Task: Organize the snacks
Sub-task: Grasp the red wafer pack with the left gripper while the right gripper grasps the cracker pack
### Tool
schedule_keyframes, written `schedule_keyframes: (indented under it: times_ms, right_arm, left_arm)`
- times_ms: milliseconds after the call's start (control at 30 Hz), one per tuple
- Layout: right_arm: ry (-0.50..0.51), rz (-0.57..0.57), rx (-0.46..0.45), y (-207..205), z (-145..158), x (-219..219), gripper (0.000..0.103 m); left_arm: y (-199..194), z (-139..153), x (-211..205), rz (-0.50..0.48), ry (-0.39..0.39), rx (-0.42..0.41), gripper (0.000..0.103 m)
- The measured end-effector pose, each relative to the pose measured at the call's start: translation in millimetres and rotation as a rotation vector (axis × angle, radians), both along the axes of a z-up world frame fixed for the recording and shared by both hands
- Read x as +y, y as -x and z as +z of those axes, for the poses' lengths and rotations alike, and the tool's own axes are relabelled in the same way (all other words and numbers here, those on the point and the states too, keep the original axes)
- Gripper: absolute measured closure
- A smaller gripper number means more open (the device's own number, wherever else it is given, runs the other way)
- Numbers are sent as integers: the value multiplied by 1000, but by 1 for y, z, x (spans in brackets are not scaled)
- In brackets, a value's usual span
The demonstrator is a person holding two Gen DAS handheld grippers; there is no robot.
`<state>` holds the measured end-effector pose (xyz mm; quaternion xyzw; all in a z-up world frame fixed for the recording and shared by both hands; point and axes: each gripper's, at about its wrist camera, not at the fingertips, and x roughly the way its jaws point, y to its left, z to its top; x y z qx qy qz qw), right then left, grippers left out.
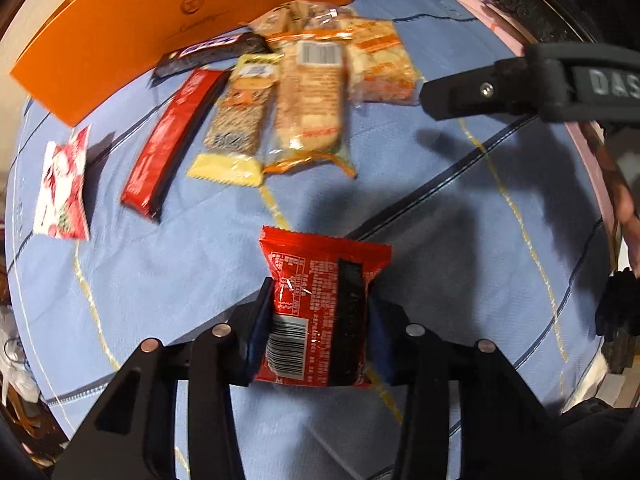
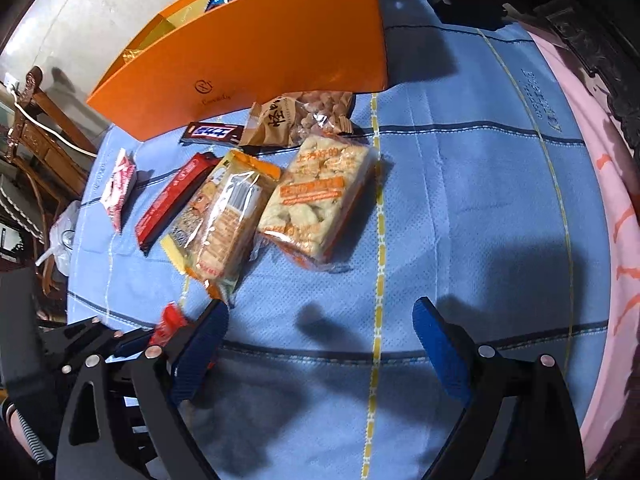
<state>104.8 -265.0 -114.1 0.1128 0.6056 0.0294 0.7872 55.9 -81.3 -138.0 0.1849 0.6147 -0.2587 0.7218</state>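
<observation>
My left gripper is shut on a small red snack packet, with the pads pressing its two sides; it points down over the blue tablecloth. In the right wrist view the same red snack packet shows at the lower left, in the left gripper. My right gripper stands open and empty over bare cloth, just to the near right of the snack pile. The pile holds a biscuit pack, a rice-crisp pack, a red bar, a dark chocolate bar and a nut bag.
An orange box stands open behind the pile, with a blue wrapper inside. A red-and-white sachet lies at the left. The table's pink rim curves along the right. Wooden furniture and a white plastic bag lie beyond the left edge.
</observation>
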Motion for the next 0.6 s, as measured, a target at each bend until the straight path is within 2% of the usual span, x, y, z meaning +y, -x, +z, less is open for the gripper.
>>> schedule_keyframes:
  times_ms: [133, 367, 467, 600]
  right_arm:
    - [39, -20, -12, -12, -1, 1, 9]
    - [159, -160, -71, -37, 2, -7, 9]
    - [123, -143, -40, -49, -7, 2, 9]
    - [172, -114, -6, -58, -18, 20, 9]
  left_arm:
    - [-13, 5, 33, 74, 9, -5, 61]
    - [-34, 12, 70, 157, 9, -12, 61]
    - [-39, 17, 77, 166, 9, -25, 61]
    - [-38, 29, 77, 169, -11, -67, 61]
